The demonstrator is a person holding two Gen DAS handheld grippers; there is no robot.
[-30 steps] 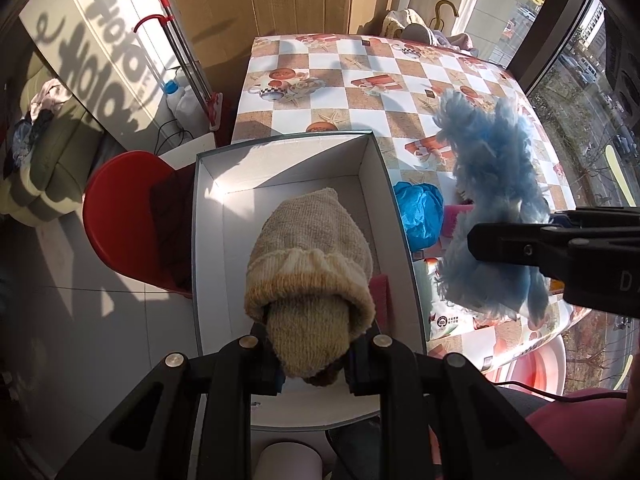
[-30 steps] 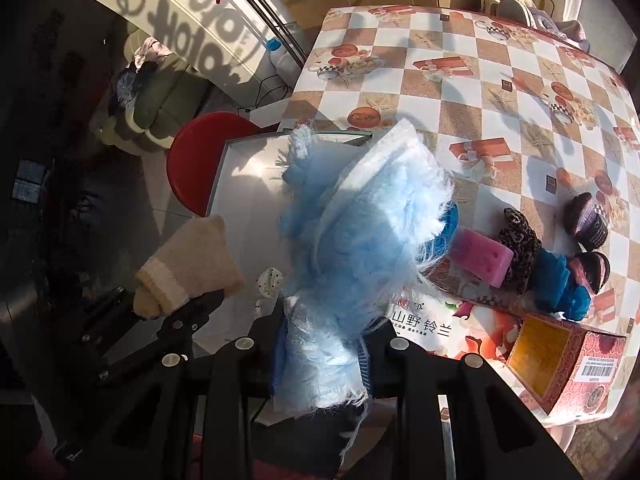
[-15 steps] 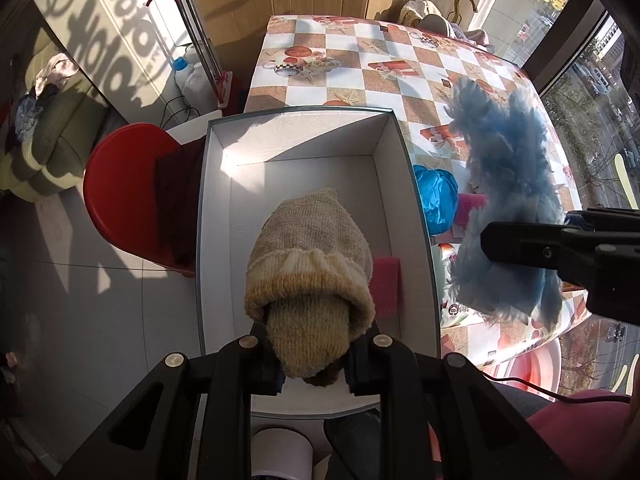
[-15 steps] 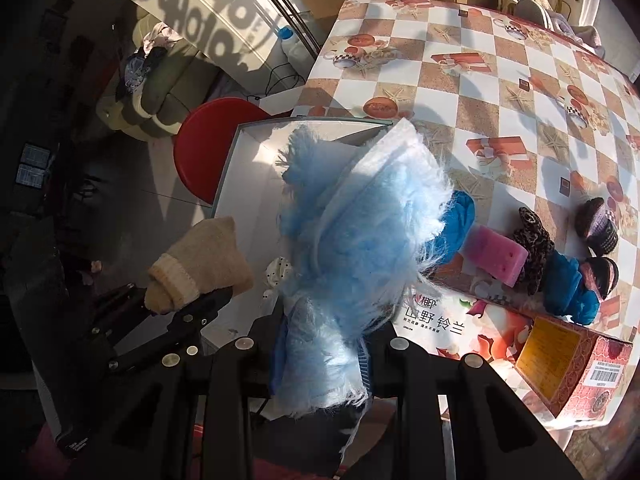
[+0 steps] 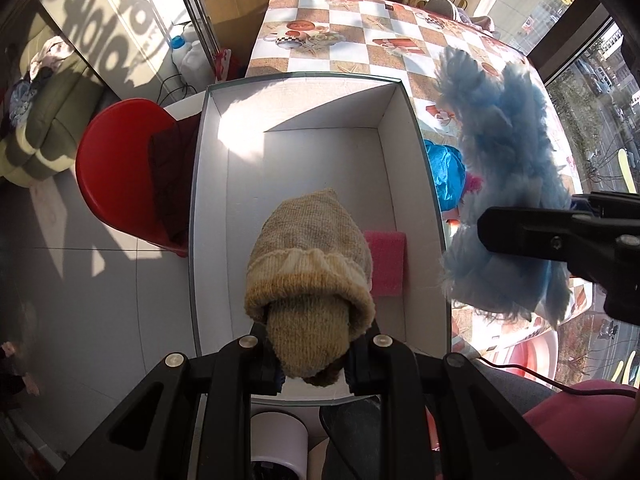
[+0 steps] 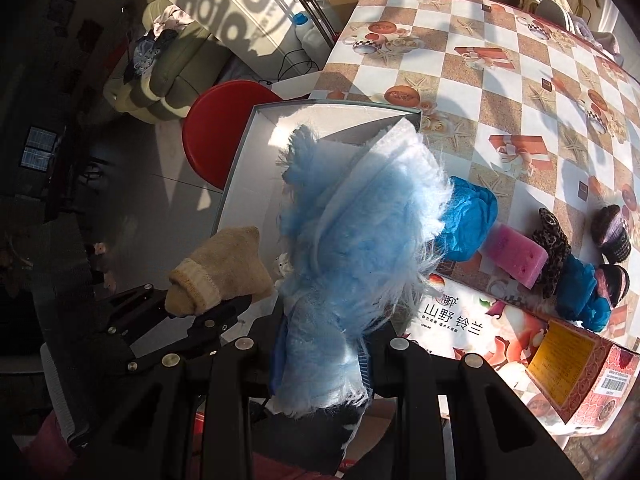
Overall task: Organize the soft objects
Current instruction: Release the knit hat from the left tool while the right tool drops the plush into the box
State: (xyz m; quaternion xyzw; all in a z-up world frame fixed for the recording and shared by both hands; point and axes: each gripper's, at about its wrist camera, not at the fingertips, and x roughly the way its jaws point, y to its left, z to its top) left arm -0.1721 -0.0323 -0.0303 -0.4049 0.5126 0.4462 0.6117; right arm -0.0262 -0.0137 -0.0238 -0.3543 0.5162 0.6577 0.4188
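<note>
left tongs [image 5: 312, 356] clamped on beige knit hat [image 5: 310, 264] above white box [image 5: 208, 216]; right tongs [image 6: 320, 354] clamped on fluffy blue duster [image 6: 360, 232] at box's right. placing step; next, lower and release.

Beige knit hat [image 5: 308, 264], fluffy light-blue cloth [image 6: 360, 240], white box [image 5: 312, 160], checkered tablecloth [image 6: 500, 60].

Each black claw [image 5: 314, 364] [image 6: 320, 364] has angular arms with silver screws.
</note>
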